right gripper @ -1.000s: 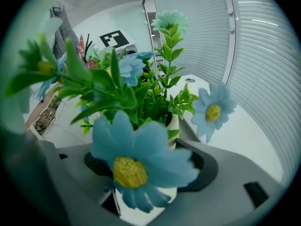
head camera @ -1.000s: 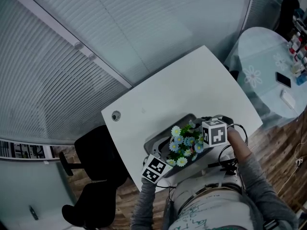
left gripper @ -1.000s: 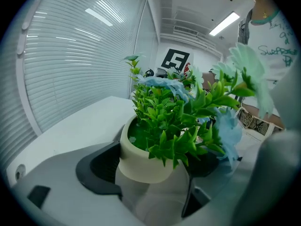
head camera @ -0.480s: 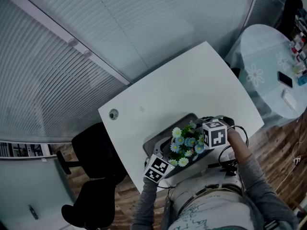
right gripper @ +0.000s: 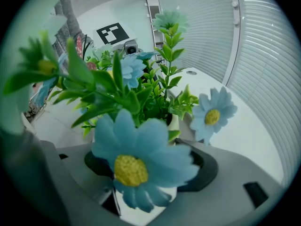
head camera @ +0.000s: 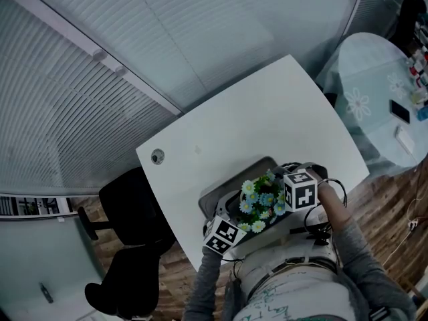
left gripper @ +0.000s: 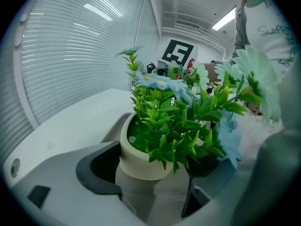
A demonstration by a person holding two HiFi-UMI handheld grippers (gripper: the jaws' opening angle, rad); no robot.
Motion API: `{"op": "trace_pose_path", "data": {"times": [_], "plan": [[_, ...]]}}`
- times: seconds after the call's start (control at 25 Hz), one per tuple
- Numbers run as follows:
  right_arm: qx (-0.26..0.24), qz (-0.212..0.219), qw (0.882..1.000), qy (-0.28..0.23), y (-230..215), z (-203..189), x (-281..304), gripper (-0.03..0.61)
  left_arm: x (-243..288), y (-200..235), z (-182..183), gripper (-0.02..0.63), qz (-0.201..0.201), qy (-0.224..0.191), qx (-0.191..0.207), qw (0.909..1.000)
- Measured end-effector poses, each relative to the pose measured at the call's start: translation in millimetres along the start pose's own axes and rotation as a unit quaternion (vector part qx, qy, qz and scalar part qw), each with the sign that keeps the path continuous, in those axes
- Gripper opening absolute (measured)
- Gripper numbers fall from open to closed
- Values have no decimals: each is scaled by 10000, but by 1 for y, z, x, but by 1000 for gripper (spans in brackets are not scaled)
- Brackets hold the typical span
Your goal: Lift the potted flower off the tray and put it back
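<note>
Grip: left tongs point(left gripper: 154, 182), right tongs point(right gripper: 146, 185) grasping potted flower point(head camera: 259, 202) | change: none, over tray point(head camera: 231, 182)

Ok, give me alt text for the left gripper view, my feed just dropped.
A potted flower, a cream pot with green leaves and pale blue blooms, sits between the two dark jaws of the left gripper, which hug its sides. Behind it are a grey tray, a white table and window blinds.
</note>
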State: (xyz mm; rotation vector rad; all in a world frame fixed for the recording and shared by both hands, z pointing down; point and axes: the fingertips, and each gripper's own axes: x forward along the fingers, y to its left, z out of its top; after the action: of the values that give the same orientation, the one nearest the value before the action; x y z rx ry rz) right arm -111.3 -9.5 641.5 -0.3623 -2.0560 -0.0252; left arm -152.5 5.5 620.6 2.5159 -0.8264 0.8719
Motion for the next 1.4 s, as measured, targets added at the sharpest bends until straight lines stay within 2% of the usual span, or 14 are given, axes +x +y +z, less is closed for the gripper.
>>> {"op": "trace_pose_path", "data": {"times": [0.36, 0.6, 1.16, 1.4], "plan": [[80, -115, 9997, -197, 0, -1, 0, 351, 2, 0, -4, 414, -75, -16, 100, 9999], [138, -80, 9990, -417, 1, -2, 0, 351, 3, -1, -4, 414, -130, -89, 12, 9999], [256, -51, 9933, -1124, 1, 0, 1, 351, 1, 0, -3, 414, -210, -503, -33, 9985], [419, -90, 9911, -1261, 1, -1, 1, 351, 1, 0, -3, 414, -215, -652, -66, 9976]]}}
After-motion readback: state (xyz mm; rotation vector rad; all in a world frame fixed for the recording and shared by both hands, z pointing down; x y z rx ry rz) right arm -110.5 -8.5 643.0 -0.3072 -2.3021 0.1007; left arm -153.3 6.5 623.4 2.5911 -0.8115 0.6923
